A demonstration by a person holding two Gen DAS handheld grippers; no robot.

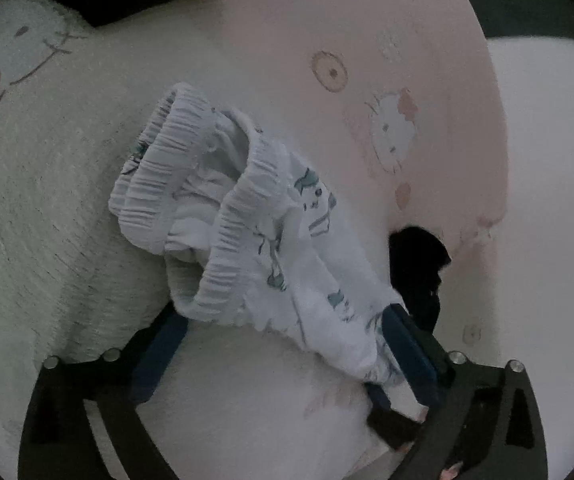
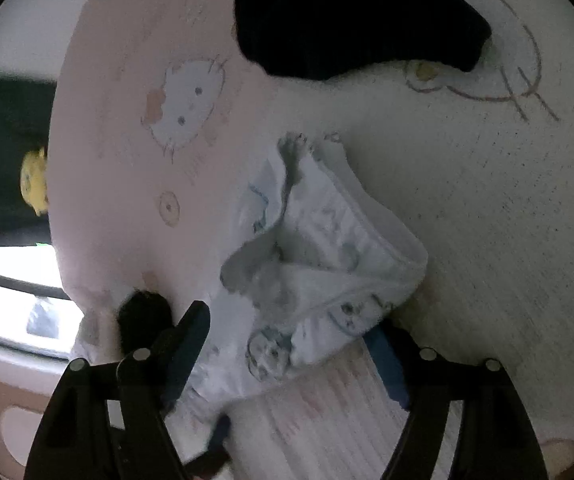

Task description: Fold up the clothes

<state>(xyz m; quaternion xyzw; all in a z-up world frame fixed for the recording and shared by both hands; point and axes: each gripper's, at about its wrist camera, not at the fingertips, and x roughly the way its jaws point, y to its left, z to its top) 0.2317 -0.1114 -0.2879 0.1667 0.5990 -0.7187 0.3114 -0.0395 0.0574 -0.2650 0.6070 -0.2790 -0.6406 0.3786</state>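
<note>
- Soft bedding (image 1: 47, 208) w/ pink cartoon-cat print fills both views; dim light, a dark garment (image 2: 351, 16) lies at the far edge.
- White printed shorts (image 1: 247, 220) w/ ribbed elastic waistband sit bunched in the middle of the bedding, waistband end toward the left-wrist cam's upper left.
- Left gripper (image 1: 287, 320): jaws spread wide, the shorts draped across the gap; cloth touches the right finger, left finger tip hidden under fabric.
- Right gripper (image 2: 291, 328): also wide apart, crumpled fabric lying between the blue pads (image 2: 387, 364). Can't tell if either pinches anything.
</note>
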